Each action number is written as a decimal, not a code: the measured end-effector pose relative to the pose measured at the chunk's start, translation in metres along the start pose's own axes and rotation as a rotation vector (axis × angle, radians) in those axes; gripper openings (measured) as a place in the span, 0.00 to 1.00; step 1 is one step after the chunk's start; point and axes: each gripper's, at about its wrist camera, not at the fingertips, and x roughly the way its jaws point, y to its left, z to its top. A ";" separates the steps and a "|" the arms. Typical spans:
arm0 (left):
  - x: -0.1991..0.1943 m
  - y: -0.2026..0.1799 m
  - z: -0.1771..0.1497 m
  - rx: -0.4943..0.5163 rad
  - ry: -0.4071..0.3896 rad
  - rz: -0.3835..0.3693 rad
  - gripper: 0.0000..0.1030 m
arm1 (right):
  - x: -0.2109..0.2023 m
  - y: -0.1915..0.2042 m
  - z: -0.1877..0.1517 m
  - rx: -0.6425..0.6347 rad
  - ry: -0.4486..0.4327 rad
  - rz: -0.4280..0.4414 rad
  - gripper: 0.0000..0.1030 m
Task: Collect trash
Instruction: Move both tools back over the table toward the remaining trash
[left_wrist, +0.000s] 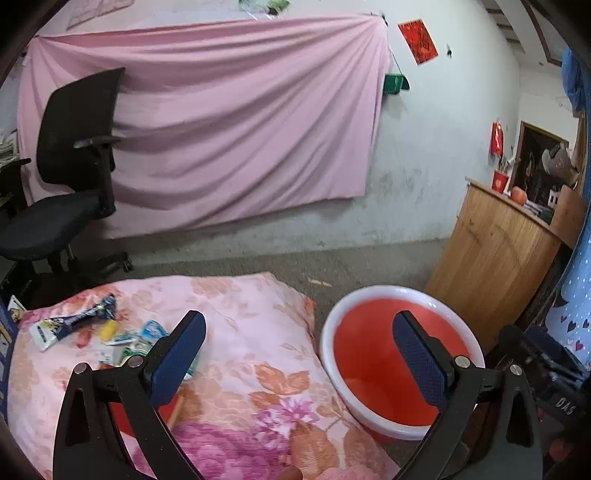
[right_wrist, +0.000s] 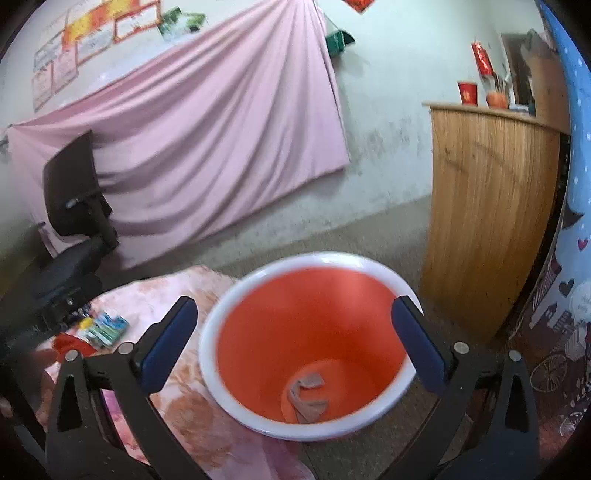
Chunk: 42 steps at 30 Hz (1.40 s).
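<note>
- Both claws, left claw (left_wrist: 299, 354) and right claw (right_wrist: 295, 341), gape wide, holding nothing.
- Red bin (right_wrist: 258, 317) holds crumpled paper (right_wrist: 306, 397).
- Wrappers (left_wrist: 92, 328) lie left on the floral quilt (left_wrist: 251, 332).

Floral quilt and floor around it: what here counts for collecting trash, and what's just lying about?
For the job:
- loose snack wrappers on the pink floral quilt
- red plastic bin with white rim, crumpled brownish scrap inside

Just lying about:
- black office chair
- pink hanging sheet
- wooden cabinet
</note>
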 end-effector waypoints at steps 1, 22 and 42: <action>-0.005 0.003 0.001 -0.005 -0.018 0.004 0.96 | -0.005 0.004 0.002 -0.004 -0.026 0.011 1.00; -0.159 0.113 0.002 -0.023 -0.399 0.235 0.99 | -0.081 0.127 0.016 -0.105 -0.445 0.212 1.00; -0.122 0.178 -0.054 -0.076 -0.147 0.286 0.98 | -0.010 0.193 -0.021 -0.287 -0.223 0.348 1.00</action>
